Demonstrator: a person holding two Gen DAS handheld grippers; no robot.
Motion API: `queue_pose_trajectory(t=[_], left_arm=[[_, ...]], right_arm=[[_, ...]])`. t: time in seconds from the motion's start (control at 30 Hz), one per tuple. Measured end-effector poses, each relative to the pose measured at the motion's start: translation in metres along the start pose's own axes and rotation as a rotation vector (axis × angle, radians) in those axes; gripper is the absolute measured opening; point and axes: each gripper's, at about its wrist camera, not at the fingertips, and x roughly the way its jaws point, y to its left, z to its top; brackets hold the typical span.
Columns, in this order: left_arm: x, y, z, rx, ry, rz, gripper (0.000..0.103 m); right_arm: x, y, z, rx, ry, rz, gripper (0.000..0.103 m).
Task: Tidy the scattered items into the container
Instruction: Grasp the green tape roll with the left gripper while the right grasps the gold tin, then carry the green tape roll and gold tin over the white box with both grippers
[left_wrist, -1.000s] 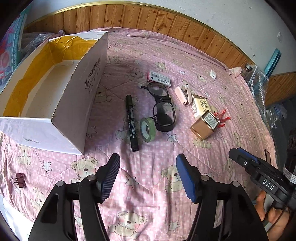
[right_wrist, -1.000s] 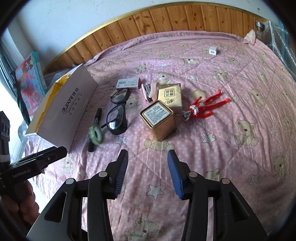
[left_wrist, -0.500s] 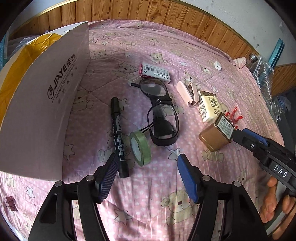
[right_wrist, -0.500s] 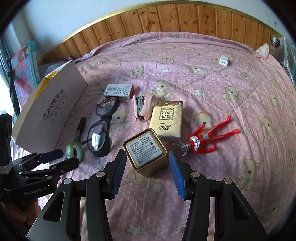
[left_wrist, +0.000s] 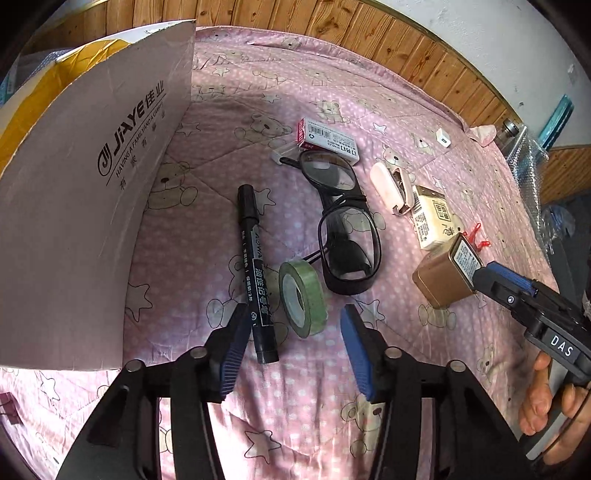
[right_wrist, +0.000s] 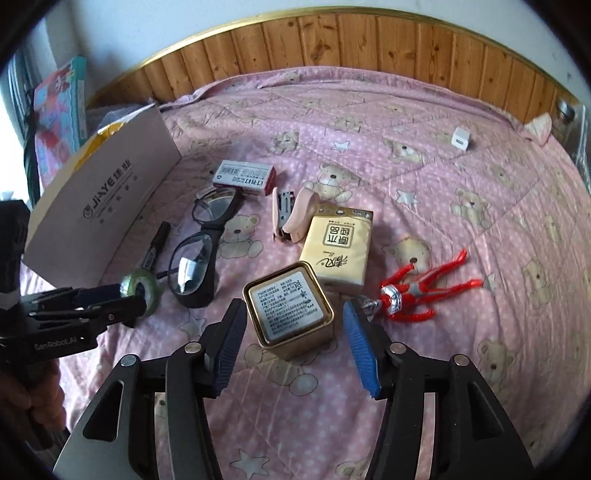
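Note:
A white cardboard box (left_wrist: 85, 206) (right_wrist: 99, 199) stands open-topped at the left on a pink quilt. My left gripper (left_wrist: 291, 332) is open, its pads on either side of a black marker (left_wrist: 255, 273) and a green tape roll (left_wrist: 303, 297) (right_wrist: 142, 286). Black glasses (left_wrist: 343, 225) (right_wrist: 201, 243) lie just beyond. My right gripper (right_wrist: 293, 328) is open around a gold square tin (right_wrist: 290, 308) (left_wrist: 445, 273), not touching it. A tissue pack (right_wrist: 338, 251), pink stapler (right_wrist: 291, 216), staple box (right_wrist: 243, 175) and red figure (right_wrist: 417, 290) lie nearby.
A white charger cube (right_wrist: 461, 139) sits far back on the quilt. Wood panelling (right_wrist: 332, 40) runs behind the bed. A dark binder clip (left_wrist: 7, 406) lies at the near left edge. A person's hand (left_wrist: 546, 402) holds the right gripper's handle.
Both grippers moved forward and down. The left now straddles the marker and tape roll; the right now straddles the gold tin. Both stayed open.

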Motion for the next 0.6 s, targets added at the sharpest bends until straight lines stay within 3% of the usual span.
queue_pose_trajectory(t=[0.1,0.13,0.17,0.27,0.33,0.43,0.53,0.6], left_arm=[[0.010,-0.007,0.005,0.012,-0.007,0.004,0.052],[0.012,-0.009,0.005,0.020,-0.010,0.022,0.040],[0.011,-0.010,0.006,0.039,-0.021,0.031,0.020],[0.002,-0.007,0.002,0.053,-0.022,0.009,0.018],[-0.005,-0.003,-0.002,0.053,-0.025,-0.014,0.018],[0.002,-0.002,-0.003,0.048,-0.004,-0.010,0.029],[0.007,-0.007,0.002,0.046,-0.028,-0.007,0.030],[0.008,-0.009,0.004,0.050,-0.034,-0.004,0.014]], right_arm=[[0.013,-0.005,-0.001,0.025,0.020,0.023,0.057],[0.013,-0.010,-0.002,0.062,0.030,0.040,0.056],[0.008,-0.013,-0.004,0.090,0.037,0.062,0.056],[-0.003,-0.018,-0.014,0.159,0.057,0.133,0.056],[-0.005,-0.014,-0.019,0.144,0.054,0.130,0.056],[0.004,-0.008,-0.021,0.108,0.036,0.108,0.056],[0.011,-0.012,-0.022,0.146,0.045,0.113,0.055],[0.006,-0.015,-0.022,0.170,0.048,0.131,0.054]])
